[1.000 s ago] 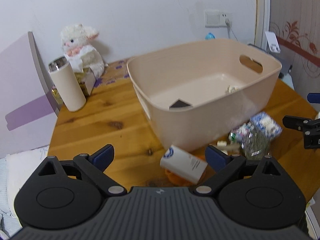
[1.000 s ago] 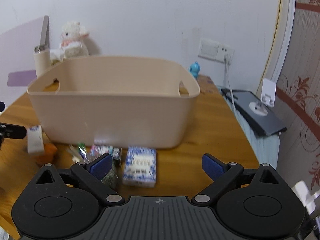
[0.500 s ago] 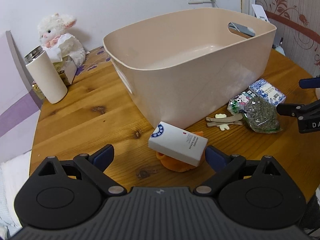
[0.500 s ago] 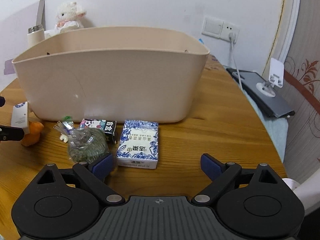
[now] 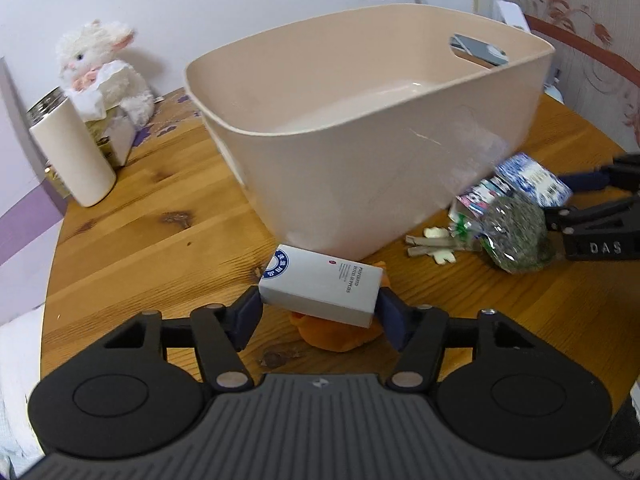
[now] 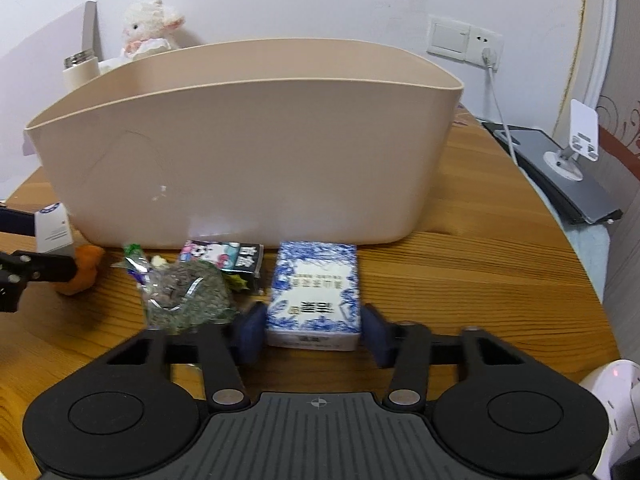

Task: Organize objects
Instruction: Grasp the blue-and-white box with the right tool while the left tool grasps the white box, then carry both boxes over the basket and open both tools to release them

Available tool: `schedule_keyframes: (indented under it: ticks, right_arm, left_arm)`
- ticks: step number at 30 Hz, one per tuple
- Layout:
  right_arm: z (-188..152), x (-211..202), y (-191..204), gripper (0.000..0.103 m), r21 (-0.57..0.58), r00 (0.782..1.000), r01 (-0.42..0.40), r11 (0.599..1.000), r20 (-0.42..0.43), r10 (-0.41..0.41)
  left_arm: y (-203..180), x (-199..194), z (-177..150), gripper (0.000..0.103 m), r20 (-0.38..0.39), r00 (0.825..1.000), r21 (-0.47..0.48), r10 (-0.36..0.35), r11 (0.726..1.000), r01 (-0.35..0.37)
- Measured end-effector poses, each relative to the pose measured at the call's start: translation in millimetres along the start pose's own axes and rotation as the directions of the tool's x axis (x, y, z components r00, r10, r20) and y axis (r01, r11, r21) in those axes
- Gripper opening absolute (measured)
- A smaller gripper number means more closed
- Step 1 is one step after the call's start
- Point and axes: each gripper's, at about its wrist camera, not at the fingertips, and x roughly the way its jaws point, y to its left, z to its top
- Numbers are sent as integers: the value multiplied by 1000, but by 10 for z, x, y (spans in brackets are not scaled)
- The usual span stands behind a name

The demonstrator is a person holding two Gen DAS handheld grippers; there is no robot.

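Pads on both tools have moved in since half a second ago. The left gripper point(image 5: 319, 312), then spread wide with the white box point(image 5: 320, 290) lying ahead of it, now has its blue pads point(image 5: 249, 314) against the two short ends of that box at lower centre of the left view. I read it as clamped, or within a hair of it. The box rests tilted on an orange lump point(image 5: 338, 334) on the wooden table point(image 5: 132, 240), just in front of the beige tub point(image 5: 360, 136).

The right gripper point(image 6: 313, 330) has likewise closed from wide apart to flank the blue-and-white carton point(image 6: 314, 294) at lower centre of its own view. The left pad touches the carton's side. The right pad sits tight beside it, though motion blur leaves contact uncertain.

To my eye both arms are at the grasp, with the lift into the tub still to come.

Much stays unclear. The orange lump is mostly covered by the white box, so I cannot name it. The foil bag of green stuff point(image 6: 186, 298) and the cartoon-printed packet point(image 6: 222, 256) behind it are smeared by blur. Small pale bits point(image 5: 434, 244) beside the tub are too small to identify. From the left view the tub floor looks bare, but its near wall hides the front strip; the right view shows nothing inside.
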Motion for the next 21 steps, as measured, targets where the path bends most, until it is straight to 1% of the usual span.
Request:
schedule_keyframes:
  ticks: [1,2,11,14,21]
  right_arm:
    - [-2,-3,12,44,-3,1000,2,1000,0,-2]
    - [-10,-9,28,43,-8,1000,4,1000,1,-4]
    - [-71,-182,43,43,9,999,24,1000,28,-24]
    - [-64,-291,47,43,4,998,33,999,50,-33]
    - [0,-614,124,43,-17,991,45,999,128,-42]
  left_arm:
    - [7,-10,1,64,3,1000,-8,-5,1000,5]
    - [13,-16,5,64,4,1000,-12,-9,1000,9]
    - [73,-175,6,64,40,999,-44,-21,999,23]
    - [100,-284,12,64,62,998,-59,-27,998,31]
    - [142,-605,34,64,121,993,-80,-10,997,19]
